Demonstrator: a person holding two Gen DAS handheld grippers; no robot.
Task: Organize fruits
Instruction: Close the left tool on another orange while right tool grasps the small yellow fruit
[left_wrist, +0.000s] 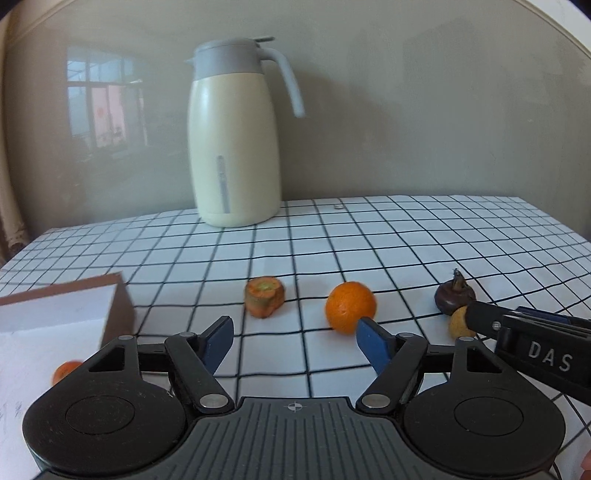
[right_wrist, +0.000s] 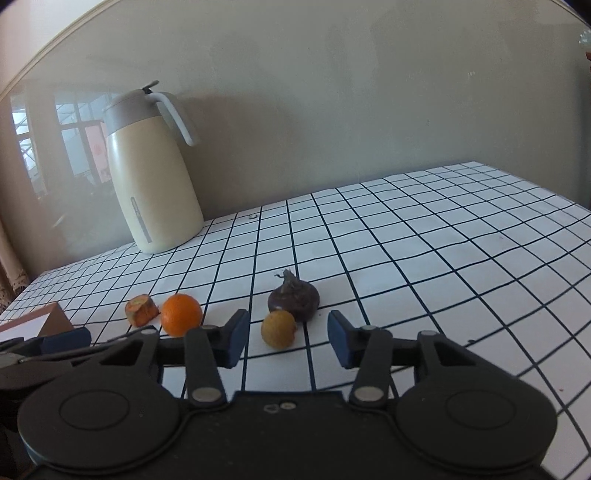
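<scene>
The left gripper (left_wrist: 295, 338) hangs low over the checked tablecloth (left_wrist: 424, 236) with its blue pads (left_wrist: 218, 341) parted and nothing between them; the orange (left_wrist: 350, 306) lies just ahead of its right pad, close to it but, as far as the view shows, not pressed by it. The right gripper (right_wrist: 286, 338) also has its jaws apart, and the small yellow-brown fruit (right_wrist: 279, 328) sits on the cloth just ahead of the gap, with neither pad touching it. Right behind that fruit, and seemingly touching it, rests a dark purple-brown fruit (right_wrist: 294, 301) with a dry stem pointing up. To the left of the orange lies a cut piece of carrot (left_wrist: 264, 297), apart from it. At the left edge stands a brown cardboard box (left_wrist: 74, 310) with a white inner wall, and a small orange fruit (left_wrist: 65, 371) lies near it, partly hidden behind the left gripper's body. A cream thermos jug (left_wrist: 234, 140) with a grey lid stands at the back against the wall.
</scene>
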